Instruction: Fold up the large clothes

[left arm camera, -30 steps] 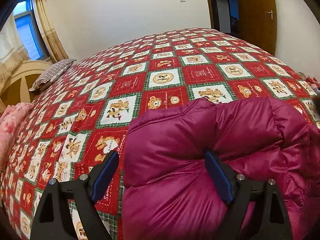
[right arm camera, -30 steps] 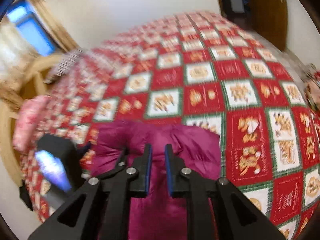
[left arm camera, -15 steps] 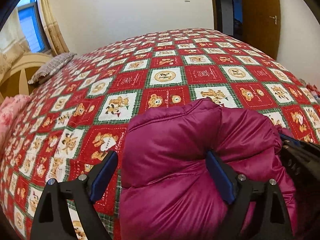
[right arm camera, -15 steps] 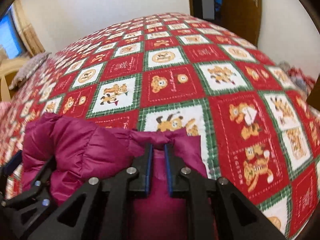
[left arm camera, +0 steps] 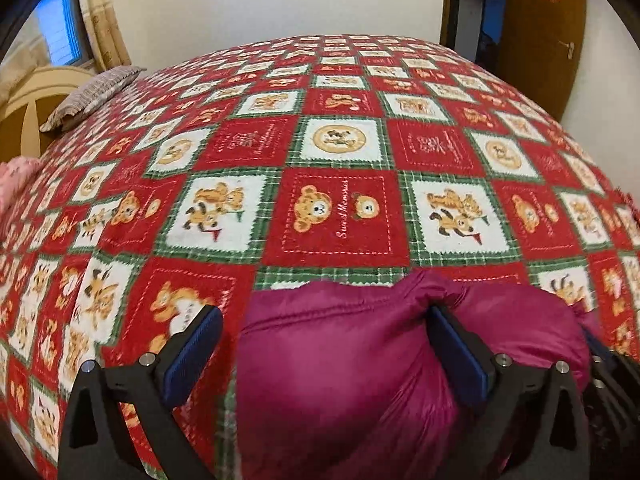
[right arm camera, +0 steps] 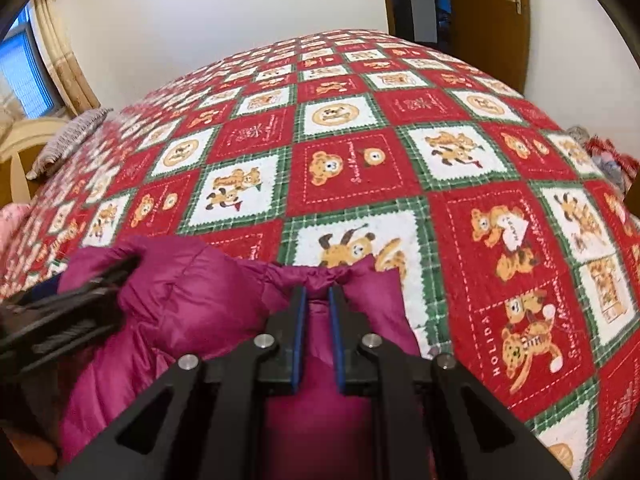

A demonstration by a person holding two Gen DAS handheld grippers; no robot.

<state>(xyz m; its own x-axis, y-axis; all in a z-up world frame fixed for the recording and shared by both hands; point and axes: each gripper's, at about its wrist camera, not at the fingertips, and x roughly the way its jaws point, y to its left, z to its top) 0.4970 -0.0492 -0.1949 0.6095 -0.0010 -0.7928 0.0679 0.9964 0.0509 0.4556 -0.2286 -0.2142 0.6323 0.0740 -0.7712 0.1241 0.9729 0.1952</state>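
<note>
A puffy magenta down jacket (left arm camera: 340, 368) lies bunched on the bed near me; it also shows in the right wrist view (right arm camera: 192, 292). My left gripper (left arm camera: 324, 332) is open wide, its jaws astride a thick fold of the jacket; the right finger (left arm camera: 460, 344) presses into the fabric. My right gripper (right arm camera: 318, 300) is shut on a gathered edge of the jacket. The left gripper's black frame (right arm camera: 68, 312) shows at the left of the right wrist view.
The bed is covered by a red, white and green teddy-bear quilt (left arm camera: 340, 152). A striped pillow (left arm camera: 88, 96) and a cream headboard (left arm camera: 24, 120) are at far left. A brown door (right arm camera: 492, 16) is at the back right. Clothes (right arm camera: 608, 160) lie off the bed's right side.
The jacket has sunk lower and nearer in both views, showing more quilt beyond it. The right gripper stayed shut on the jacket edge; the left stayed open.
</note>
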